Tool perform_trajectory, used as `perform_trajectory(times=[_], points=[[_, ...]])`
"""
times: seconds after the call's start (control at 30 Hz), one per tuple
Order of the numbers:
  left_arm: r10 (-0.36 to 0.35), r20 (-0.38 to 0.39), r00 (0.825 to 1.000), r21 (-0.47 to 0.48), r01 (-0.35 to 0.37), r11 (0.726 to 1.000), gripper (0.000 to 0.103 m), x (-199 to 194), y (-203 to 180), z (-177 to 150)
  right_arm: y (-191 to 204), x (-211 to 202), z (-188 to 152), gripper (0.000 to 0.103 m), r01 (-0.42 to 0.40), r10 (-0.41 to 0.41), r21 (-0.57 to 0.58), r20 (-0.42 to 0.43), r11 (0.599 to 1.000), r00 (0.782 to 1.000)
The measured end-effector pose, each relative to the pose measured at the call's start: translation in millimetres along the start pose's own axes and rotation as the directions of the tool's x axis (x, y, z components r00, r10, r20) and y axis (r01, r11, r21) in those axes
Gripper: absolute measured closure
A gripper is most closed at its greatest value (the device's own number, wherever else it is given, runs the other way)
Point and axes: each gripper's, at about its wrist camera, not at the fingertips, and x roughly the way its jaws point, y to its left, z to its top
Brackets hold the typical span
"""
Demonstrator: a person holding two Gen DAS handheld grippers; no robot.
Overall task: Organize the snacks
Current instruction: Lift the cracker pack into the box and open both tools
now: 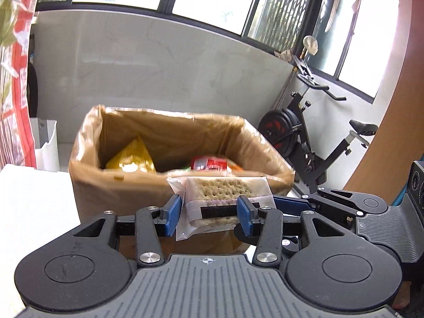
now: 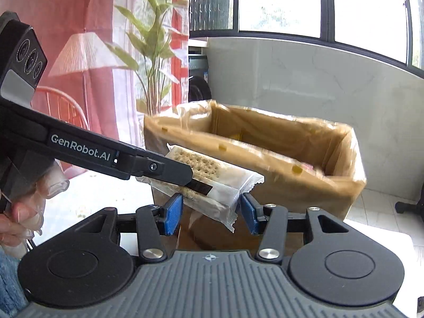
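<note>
Left claw (image 1: 209, 212) pinching clear-wrapped cracker pack (image 1: 225, 196) at frame centre, before open cardboard box (image 1: 119, 193) on white desk (image 1: 31, 201). Right claw (image 2: 210, 213) closing, pack's lower end between pads, contact unclear.

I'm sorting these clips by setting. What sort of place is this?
Most likely a home, perhaps a living room by a glazed balcony: an exercise bike, a floor lamp, and a tall houseplant stand around the table.

Clear-wrapped cracker packet (image 1: 222, 201) tilted, held before plastic-lined cardboard box (image 1: 111, 185) holding snacks.
</note>
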Motion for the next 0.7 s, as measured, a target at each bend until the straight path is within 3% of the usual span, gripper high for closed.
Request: perform_trajectory(times=[0.2,0.3,0.5,0.7], points=[[0.001,0.026,1.000,-0.008,-0.001,1.000,0.054,16,8,46,-23,15,59,0.052,0.000,0.000,0.005,0.011,1.000,1.000],[-0.009,-0.012,1.000,-0.045,0.008,0.999,0.054,39,21,60,-41,35,72,0.052,-0.016,0.016,0.033,-0.004,0.999,1.000],[0.008,-0.106,0.994,-0.053,-0.014,0.999,0.054,81,34,59,-72,77,73,0.052,-0.025,0.042,0.149,-0.111,0.989,0.993],[0.016,-0.149,0.989,-0.073,-0.028,0.997,0.053,105,42,48,-80,100,65,0.052,0.005,0.027,0.155,-0.199,0.988,0.980]])
